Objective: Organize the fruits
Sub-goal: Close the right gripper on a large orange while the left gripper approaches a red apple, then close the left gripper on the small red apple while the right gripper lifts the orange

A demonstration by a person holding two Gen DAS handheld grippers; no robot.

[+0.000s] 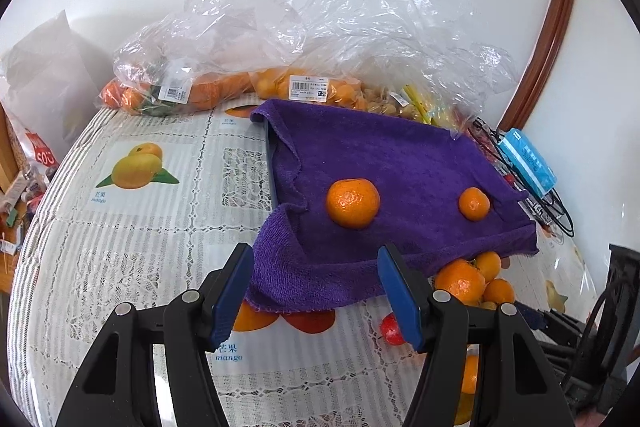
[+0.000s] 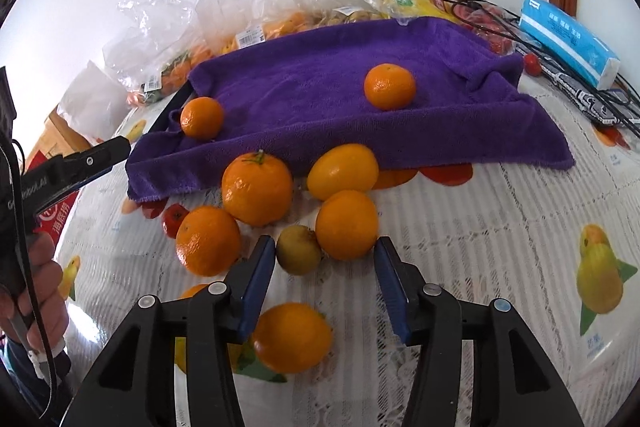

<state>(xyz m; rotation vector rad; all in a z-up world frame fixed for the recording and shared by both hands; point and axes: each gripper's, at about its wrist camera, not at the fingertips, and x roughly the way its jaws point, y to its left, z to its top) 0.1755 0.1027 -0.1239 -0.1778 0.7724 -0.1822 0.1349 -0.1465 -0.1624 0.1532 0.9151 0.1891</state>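
1. The left gripper (image 1: 316, 291) sits at the bottom centre of the left wrist view, its blue-padded fingers spread wide with nothing between them, above the near hem of a purple terry towel (image 1: 400, 163).
2. Two round orange mandarins rest on the towel in that view: a larger one (image 1: 353, 203) at centre and a smaller one (image 1: 474, 203) to its right, well apart.
3. The right gripper (image 2: 325, 279) fills the bottom centre of the right wrist view, its fingers likewise parted and gripping nothing.
4. Just ahead of its fingertips lie a small yellow-green round fruit (image 2: 298, 250) and a smooth orange fruit (image 2: 346, 225), touching each other.
5. A stemmed orange mandarin (image 2: 257, 189) and an oval yellow-orange fruit (image 2: 343, 171) lie at the towel's front edge, mid-frame.
6. Another orange fruit (image 2: 292, 337) lies low in the frame between the right fingers.
7. Crumpled clear plastic bags of fruit (image 1: 208, 67) fill the upper part of the left wrist view, on the lace-patterned tablecloth (image 1: 140, 247).
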